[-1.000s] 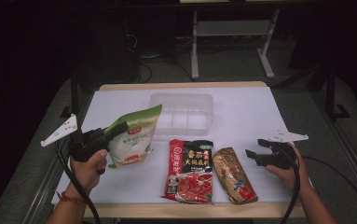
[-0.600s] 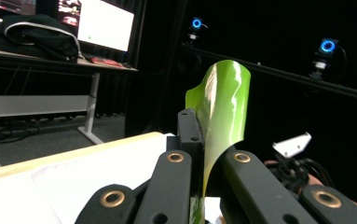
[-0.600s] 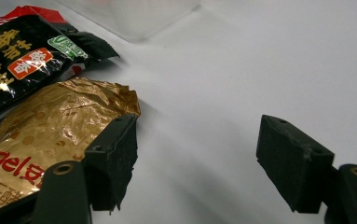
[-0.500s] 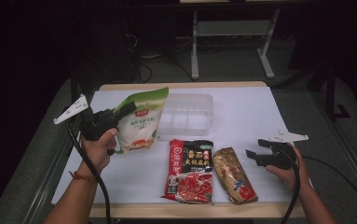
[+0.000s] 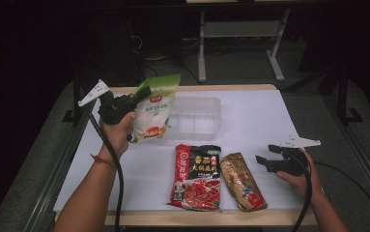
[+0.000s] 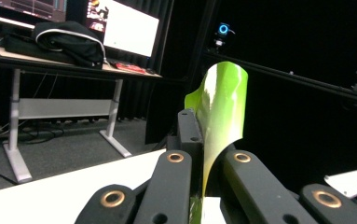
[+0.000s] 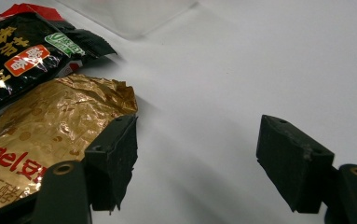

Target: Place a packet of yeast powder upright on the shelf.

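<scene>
Left hand-held gripper (image 5: 135, 98) is clamped on the top edge of the green-and-white pouch (image 5: 153, 116), lifted off the desk (image 5: 269, 121) at about 10 o'clock from the desk's middle, just left of the clear plastic bin (image 5: 195, 117). In the left gripper view the green seal strip (image 6: 223, 112) stands up between my jaws, curling over to one side. That is my worry: I hold only the thin top margin, and the pouch's filled body hangs below it. If the contents swing or I tilt my wrist, the film could creep out of the pads and the pouch drop short of the bin, or land across its rim (image 5: 192, 100) and tip it. The bin looks light and sits loose on the white sheet, so a bump from the pouch's lower corner would likely push it toward 12 o'clock. The cable (image 5: 117, 179) trailing down my left forearm may also drag. Right hand-held gripper (image 5: 264, 154) rests low at 4 o'clock, jaws apart, nothing between them; in the right gripper view the gold foil packet (image 7: 41, 140) lies just beside one pad (image 7: 115, 154), with the red-and-black packet (image 7: 22, 60) past it. A careless twitch there would nudge the gold packet. Whether the pouch fits flat in the bin, I cannot tell.
</scene>
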### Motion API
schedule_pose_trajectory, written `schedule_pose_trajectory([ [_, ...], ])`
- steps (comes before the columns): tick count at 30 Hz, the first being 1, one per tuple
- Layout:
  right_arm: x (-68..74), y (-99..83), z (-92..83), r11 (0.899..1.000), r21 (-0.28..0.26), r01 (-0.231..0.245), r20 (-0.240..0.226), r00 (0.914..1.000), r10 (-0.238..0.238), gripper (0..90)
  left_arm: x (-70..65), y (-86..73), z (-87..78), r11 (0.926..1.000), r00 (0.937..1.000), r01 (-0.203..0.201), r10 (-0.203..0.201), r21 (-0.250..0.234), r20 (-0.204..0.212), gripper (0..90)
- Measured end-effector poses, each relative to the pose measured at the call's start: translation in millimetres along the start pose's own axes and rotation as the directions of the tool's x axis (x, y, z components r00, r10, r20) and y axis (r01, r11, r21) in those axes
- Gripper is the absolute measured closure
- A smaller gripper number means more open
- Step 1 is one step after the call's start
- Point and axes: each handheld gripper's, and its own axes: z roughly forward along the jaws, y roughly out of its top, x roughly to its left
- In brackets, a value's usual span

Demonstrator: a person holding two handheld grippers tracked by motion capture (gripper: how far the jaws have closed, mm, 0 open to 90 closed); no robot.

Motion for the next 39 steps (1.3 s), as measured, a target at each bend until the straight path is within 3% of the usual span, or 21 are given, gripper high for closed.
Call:
schedule_pose_trajectory([
  [9, -0.4, -0.6, -0.1, 1.000, 0.005, 0.001, 0.003, 1.0000, -0.001, 28.4, 16.5, -5.9, 32.9, 0.9991, 0.9978, 0.039, -0.040, -0.016, -0.052, 89.8],
  [11, -0.6, -0.7, -0.1, 1.000, 0.005, 0.001, 0.004, 1.0000, -0.001, 28.4, 19.0, -7.4, 39.4, 0.9995, 0.9976, 0.028, -0.029, -0.015, -0.063, 89.8],
  [13, -0.6, -0.8, -0.1, 1.000, 0.005, 0.002, 0.004, 1.0000, -0.002, 28.3, 21.6, -8.9, 46.8, 0.9990, 0.9971, 0.041, -0.042, -0.017, -0.063, 89.8],
  [18, -0.3, -1.0, 0.2, 1.000, 0.007, 0.004, 0.003, 1.0000, -0.004, 28.3, 23.9, -9.9, 62.4, 0.9998, 0.9962, 0.015, -0.016, -0.011, -0.085, 89.8],
  [21, -0.6, -1.6, 0.8, 1.000, 0.011, 0.002, 0.001, 1.0000, -0.002, 28.3, 28.1, -10.6, 69.2, 0.9989, 0.9951, 0.040, -0.042, -0.024, -0.089, 89.8],
  [25, -0.5, -1.8, 0.5, 1.000, 0.010, 0.004, 0.000, 1.0000, -0.004, 28.3, 31.1, -14.2, 80.2, 0.9989, 0.9937, 0.033, -0.036, -0.033, -0.106, 89.8],
  [29, -0.7, -2.4, 0.4, 1.000, 0.012, 0.001, 0.000, 1.0000, -0.001, 28.3, 34.5, -21.5, 88.9, 0.9989, 0.9917, 0.029, -0.034, -0.035, -0.124, 89.7],
  [32, -0.6, -2.8, 0.8, 1.000, 0.013, 0.002, -0.002, 1.0000, -0.002, 28.3, 38.5, -29.5, 90.5, 0.9961, 0.9916, 0.056, -0.063, -0.068, -0.113, 89.7],
  [35, -0.5, -3.0, 1.1, 1.000, 0.016, 0.001, -0.004, 1.0000, -0.001, 28.3, 41.8, -38.8, 91.7, 0.9961, 0.9905, 0.048, -0.058, -0.074, -0.125, 89.7],
  [39, -0.2, -3.2, 2.0, 1.000, 0.019, 0.003, -0.006, 1.0000, -0.003, 28.3, 49.1, -54.2, 90.2, 0.9942, 0.9894, 0.082, -0.090, -0.070, -0.114, 89.5],
])
